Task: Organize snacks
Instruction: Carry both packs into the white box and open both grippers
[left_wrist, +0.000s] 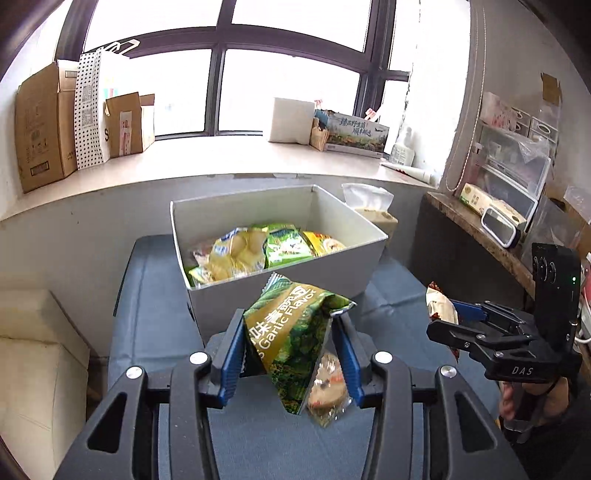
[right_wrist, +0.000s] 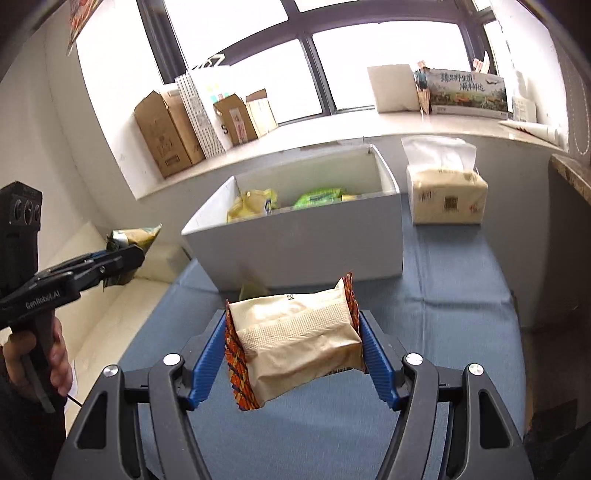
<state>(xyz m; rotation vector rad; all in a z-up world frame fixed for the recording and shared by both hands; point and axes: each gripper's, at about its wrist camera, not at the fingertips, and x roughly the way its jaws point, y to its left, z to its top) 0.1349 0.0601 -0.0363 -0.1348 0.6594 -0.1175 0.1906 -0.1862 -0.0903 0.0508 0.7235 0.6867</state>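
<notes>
My left gripper (left_wrist: 290, 334) is shut on a green garlic-flavour snack bag (left_wrist: 291, 314), which hangs crumpled above the blue table cover just in front of the white box (left_wrist: 280, 295). Several yellow and green snack bags (left_wrist: 255, 251) lie in the box. My right gripper (right_wrist: 293, 332) is shut on a beige snack pack with orange crimped ends (right_wrist: 295, 332), held above the table in front of the same white box (right_wrist: 295, 251). The right wrist view shows the left gripper (right_wrist: 122, 260) at the left with its green bag (right_wrist: 136, 236). In the left wrist view the right gripper (left_wrist: 456, 314) is at the right.
A tissue pack (right_wrist: 447, 195) stands right of the box on the blue-covered table (right_wrist: 461, 295). Cardboard boxes (left_wrist: 40, 125) and cartons line the window sill behind. A cream cushioned seat (left_wrist: 33, 350) lies left of the table, a cluttered wooden shelf (left_wrist: 480, 229) to the right.
</notes>
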